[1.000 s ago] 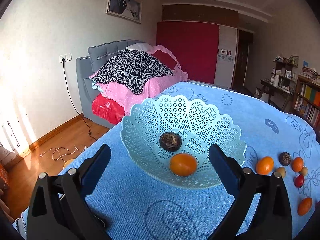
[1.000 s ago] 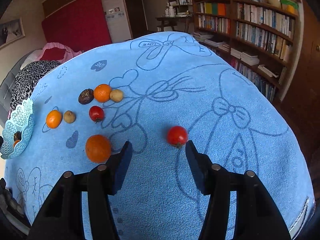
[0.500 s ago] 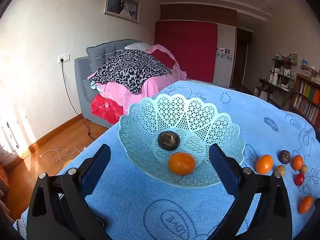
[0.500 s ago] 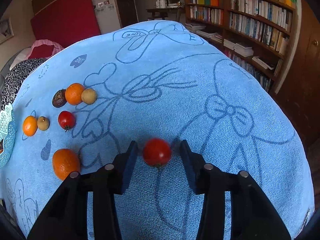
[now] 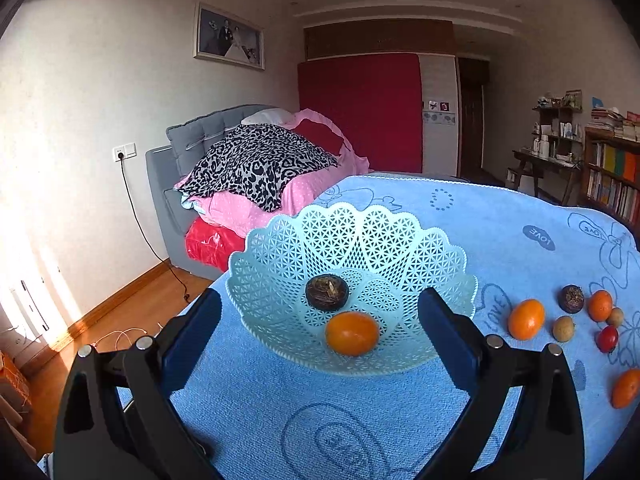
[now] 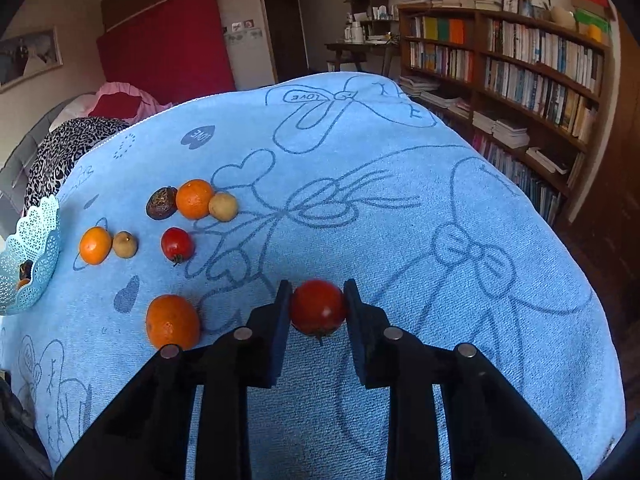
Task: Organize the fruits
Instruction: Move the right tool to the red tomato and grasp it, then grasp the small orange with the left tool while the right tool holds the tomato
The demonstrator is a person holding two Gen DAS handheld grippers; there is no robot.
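Right tool [image 6: 318,308] grips a red tomato [image 6: 318,307]; left tool [image 5: 320,320] gapes open near the lattice basket [image 5: 400,240].

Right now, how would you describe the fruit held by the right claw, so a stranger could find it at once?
Start at the blue towel and follow it toward its near edge, where the right claw reaches in. The tomato is pinched between its two fingers. It is the only fruit in a grip; the other red one lies free among the oranges.
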